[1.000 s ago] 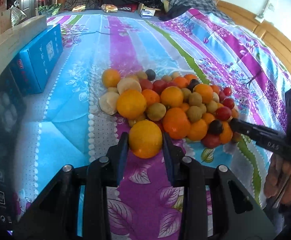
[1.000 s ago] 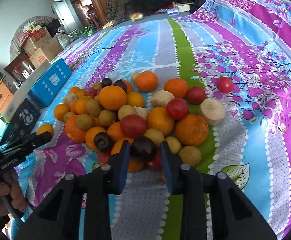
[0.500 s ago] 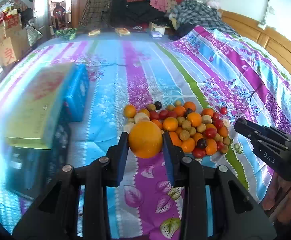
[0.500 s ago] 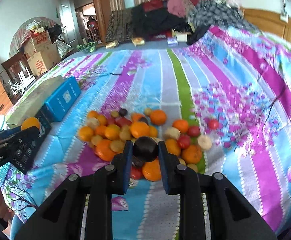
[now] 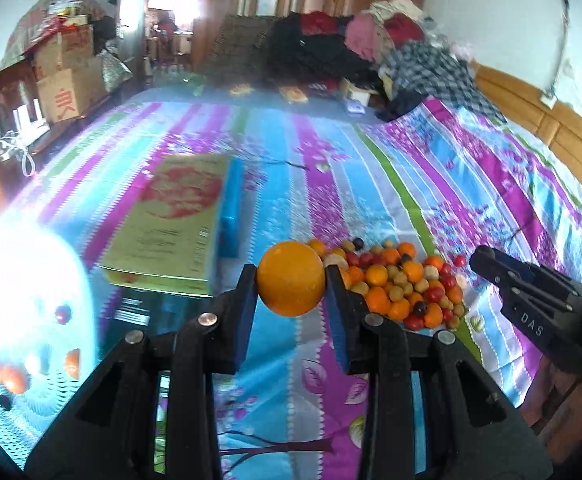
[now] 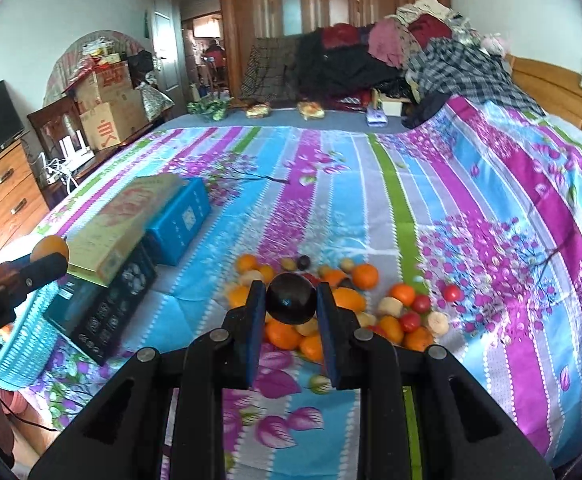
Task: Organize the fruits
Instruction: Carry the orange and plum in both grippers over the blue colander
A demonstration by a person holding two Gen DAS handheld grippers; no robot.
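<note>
With the left gripper (image 5: 291,280) clamped on an orange (image 5: 291,278) and the right gripper (image 6: 290,300) on a dark plum (image 6: 291,298), both above the fruit pile (image 6: 331,312) on the bed (image 6: 471,208) beyond our jaws, we risk either round fruit slipping out and scattering it.

The left tongs (image 5: 291,280) point forward and downward, their blue pads pressed against both sides of an orange (image 5: 290,278) held clear of the bed. The right tongs (image 6: 291,298) point the same way, pads clamped on a dark round plum (image 6: 291,297). In the left wrist view the right tongs enter from the right edge, with part of a hand (image 5: 563,400) beneath them.
</note>
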